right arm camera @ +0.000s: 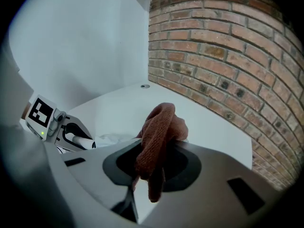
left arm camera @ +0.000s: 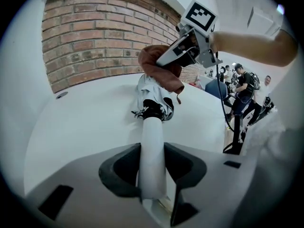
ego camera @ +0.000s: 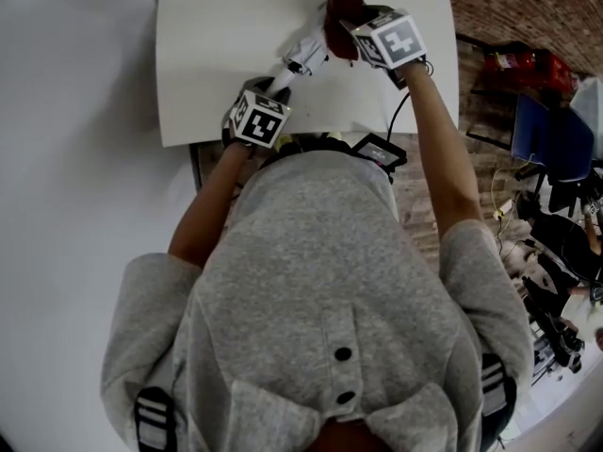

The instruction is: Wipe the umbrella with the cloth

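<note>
steep overhead, two close, umbrella (ego camera: 303, 56) shared

i see a white table (ego camera: 217, 64) with a rounded edge, pushed up to a red brick wall (right arm camera: 213, 56) that meets a plain white wall (right arm camera: 80, 42) in the corner. on the right side a blue chair (ego camera: 556, 144) sits among dark gear, and people (left arm camera: 244, 87) stand farther back.
</note>
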Demonstrator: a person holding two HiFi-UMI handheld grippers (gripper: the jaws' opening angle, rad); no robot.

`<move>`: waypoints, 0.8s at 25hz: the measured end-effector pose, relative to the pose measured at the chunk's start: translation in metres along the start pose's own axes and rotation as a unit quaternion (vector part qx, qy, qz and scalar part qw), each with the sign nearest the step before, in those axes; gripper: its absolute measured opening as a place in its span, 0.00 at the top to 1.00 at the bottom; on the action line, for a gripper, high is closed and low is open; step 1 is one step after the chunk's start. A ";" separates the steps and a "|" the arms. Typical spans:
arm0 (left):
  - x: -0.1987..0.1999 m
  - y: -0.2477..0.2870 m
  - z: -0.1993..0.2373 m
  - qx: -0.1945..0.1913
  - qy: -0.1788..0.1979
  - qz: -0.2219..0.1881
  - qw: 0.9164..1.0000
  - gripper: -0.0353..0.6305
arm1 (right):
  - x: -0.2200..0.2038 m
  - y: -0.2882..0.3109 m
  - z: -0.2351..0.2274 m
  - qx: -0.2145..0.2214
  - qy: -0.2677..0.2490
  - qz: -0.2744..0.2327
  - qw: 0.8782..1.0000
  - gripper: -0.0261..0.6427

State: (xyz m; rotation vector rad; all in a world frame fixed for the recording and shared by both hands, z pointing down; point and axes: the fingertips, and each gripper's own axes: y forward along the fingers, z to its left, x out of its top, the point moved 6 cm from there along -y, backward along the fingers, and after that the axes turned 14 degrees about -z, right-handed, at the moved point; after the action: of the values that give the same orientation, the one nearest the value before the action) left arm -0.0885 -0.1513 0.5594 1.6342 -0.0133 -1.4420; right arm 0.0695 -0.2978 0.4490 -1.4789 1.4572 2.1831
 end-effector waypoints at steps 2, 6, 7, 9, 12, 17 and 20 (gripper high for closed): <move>0.001 -0.001 0.000 -0.001 -0.001 0.002 1.000 0.71 | 0.000 0.001 -0.003 -0.004 0.000 0.000 1.000 0.81; 0.003 -0.002 0.000 -0.003 -0.001 0.001 1.000 0.71 | 0.000 0.001 -0.007 -0.007 0.000 0.002 1.000 0.81; 0.003 -0.001 -0.001 -0.003 -0.001 -0.002 1.000 0.71 | -0.001 0.000 -0.008 -0.008 -0.001 0.003 1.000 0.81; 0.003 0.000 -0.001 -0.002 -0.001 -0.006 1.000 0.71 | -0.001 -0.001 -0.012 -0.012 -0.002 0.004 1.000 0.81; 0.003 0.000 -0.002 -0.003 0.000 -0.008 1.000 0.71 | -0.003 -0.002 -0.017 -0.018 -0.005 0.004 1.000 0.81; 0.004 -0.001 -0.002 -0.005 0.001 -0.007 1.000 0.71 | -0.003 -0.003 -0.021 -0.023 -0.014 0.012 1.000 0.81; 0.004 0.001 -0.002 -0.006 0.001 -0.009 1.000 0.71 | -0.002 -0.004 -0.025 -0.027 -0.017 0.011 0.999 0.81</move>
State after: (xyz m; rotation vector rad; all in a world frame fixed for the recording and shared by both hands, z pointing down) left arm -0.0855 -0.1527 0.5566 1.6288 0.0122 -1.4525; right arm 0.0885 -0.3139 0.4467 -1.4428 1.4214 2.2670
